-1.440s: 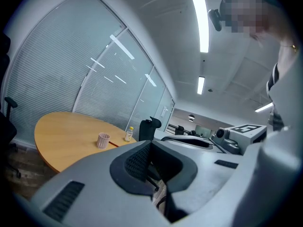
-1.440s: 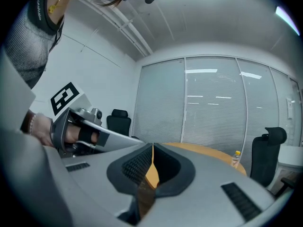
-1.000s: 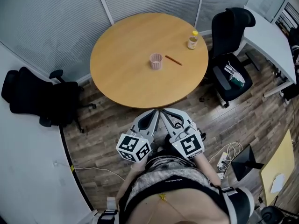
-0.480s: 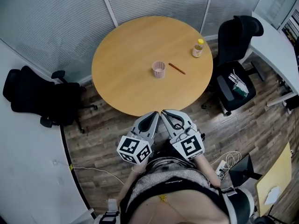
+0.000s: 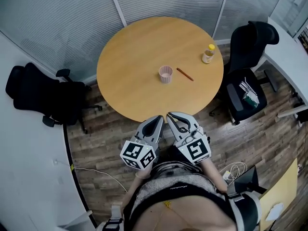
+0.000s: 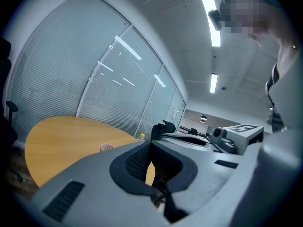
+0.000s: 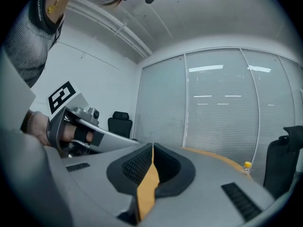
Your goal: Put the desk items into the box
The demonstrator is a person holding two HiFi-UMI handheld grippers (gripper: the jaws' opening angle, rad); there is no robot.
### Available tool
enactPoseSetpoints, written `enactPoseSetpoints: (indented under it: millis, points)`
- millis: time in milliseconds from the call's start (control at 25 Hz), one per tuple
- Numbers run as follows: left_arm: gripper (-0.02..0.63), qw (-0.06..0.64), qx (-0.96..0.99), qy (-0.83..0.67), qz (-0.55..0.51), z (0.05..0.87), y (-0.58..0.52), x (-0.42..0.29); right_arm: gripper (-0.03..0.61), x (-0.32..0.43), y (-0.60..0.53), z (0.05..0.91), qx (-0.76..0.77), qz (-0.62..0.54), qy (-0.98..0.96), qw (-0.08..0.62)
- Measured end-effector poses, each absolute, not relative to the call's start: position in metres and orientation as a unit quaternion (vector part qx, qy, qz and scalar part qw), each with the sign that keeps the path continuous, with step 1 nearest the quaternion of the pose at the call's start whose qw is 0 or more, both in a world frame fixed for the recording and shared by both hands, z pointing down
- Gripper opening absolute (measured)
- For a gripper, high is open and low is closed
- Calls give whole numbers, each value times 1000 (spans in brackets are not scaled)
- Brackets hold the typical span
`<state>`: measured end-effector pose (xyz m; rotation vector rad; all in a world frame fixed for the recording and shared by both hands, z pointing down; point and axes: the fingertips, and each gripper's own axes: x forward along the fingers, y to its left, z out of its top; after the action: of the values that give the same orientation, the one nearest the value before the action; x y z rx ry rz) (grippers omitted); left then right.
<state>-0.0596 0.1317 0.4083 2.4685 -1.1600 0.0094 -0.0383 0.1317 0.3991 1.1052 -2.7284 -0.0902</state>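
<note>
Nothing is packed yet. The cup (image 5: 165,74), pencil (image 5: 185,74) and bottle (image 5: 208,54) sit on the counter (image 5: 130,66), the bottle far right. I see no box. My left gripper (image 5: 159,119) and right gripper (image 5: 171,115) hang before the near edge, jaws together, empty.

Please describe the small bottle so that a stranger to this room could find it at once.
Find the round wooden table by the blinds. The small bottle stands alone near its right edge, beside the black chair. Unlike the pink cup and brown stick at the centre, it has a yellow cap.
</note>
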Motion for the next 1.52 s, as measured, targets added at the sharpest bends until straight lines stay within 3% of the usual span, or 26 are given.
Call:
enactPoseSetpoints:
  millis: [1520]
  points:
    - [2, 220, 895, -387, -1, 417, 55, -31, 25, -9, 61, 401, 401, -36, -911, 91]
